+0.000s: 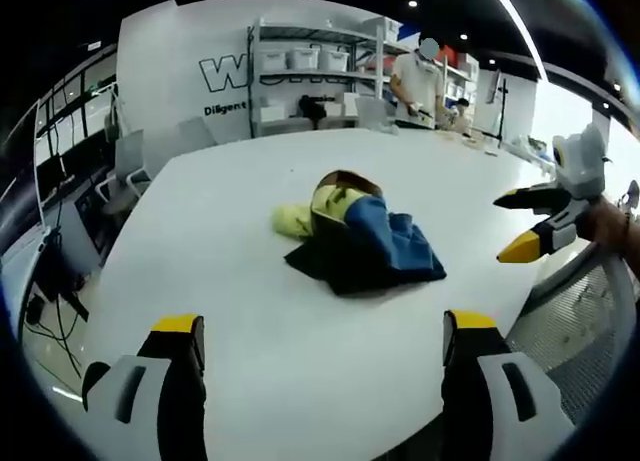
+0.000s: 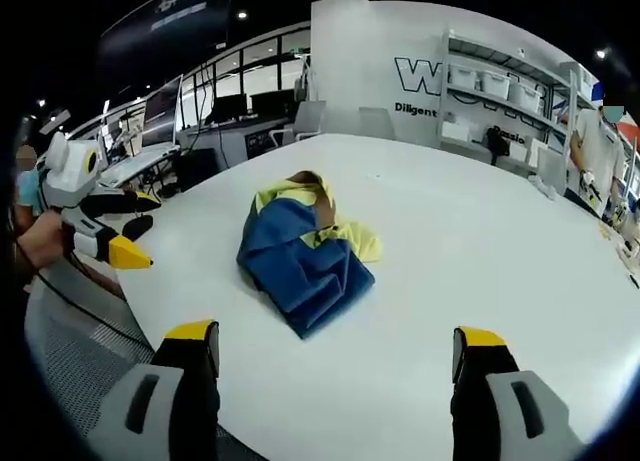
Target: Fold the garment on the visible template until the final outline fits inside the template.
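Observation:
A crumpled garment in blue, yellow and dark cloth lies in a heap near the middle of the round white table. In the right gripper view the garment shows mostly blue with a yellow edge. My left gripper is open at the table's near edge, short of the garment, with nothing between its jaws. My right gripper is open too, at the table's edge on another side. The right gripper enters the left gripper view from the right, and the left gripper shows at the left of the right gripper view.
The white table spreads wide around the garment. Shelves with white bins stand behind it, with a person beside them. Chairs and desks ring the table.

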A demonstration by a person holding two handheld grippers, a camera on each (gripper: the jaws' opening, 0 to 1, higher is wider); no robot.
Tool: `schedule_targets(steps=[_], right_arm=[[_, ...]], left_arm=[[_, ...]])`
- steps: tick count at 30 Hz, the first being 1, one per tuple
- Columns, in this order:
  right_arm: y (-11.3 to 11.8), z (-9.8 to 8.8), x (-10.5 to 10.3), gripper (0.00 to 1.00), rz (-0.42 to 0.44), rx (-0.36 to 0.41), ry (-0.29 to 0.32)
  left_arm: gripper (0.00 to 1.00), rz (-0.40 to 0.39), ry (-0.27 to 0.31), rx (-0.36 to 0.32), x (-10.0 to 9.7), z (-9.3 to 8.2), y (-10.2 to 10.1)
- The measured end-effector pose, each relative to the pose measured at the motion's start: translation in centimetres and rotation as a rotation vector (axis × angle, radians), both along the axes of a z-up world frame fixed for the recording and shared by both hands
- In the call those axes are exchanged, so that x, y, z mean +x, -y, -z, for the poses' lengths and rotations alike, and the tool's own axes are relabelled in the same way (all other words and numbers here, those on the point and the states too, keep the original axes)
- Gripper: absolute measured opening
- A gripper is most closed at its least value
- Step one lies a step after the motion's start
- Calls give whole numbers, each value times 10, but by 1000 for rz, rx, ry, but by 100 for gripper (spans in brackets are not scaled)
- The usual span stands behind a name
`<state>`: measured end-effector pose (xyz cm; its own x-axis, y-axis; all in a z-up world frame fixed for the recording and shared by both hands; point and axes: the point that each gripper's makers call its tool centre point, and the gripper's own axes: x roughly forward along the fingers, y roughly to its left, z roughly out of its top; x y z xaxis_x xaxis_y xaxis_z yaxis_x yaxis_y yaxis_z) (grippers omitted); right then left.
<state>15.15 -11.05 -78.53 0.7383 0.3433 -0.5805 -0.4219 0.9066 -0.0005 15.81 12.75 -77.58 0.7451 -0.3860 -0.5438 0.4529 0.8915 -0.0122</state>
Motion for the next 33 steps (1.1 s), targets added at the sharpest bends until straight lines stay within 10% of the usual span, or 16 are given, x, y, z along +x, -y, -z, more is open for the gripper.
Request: schedule_targets(steps=[33], right_arm=[[-10, -15, 4, 93, -31, 44, 66]], left_arm=[[92, 15, -8, 32, -2, 2, -2]])
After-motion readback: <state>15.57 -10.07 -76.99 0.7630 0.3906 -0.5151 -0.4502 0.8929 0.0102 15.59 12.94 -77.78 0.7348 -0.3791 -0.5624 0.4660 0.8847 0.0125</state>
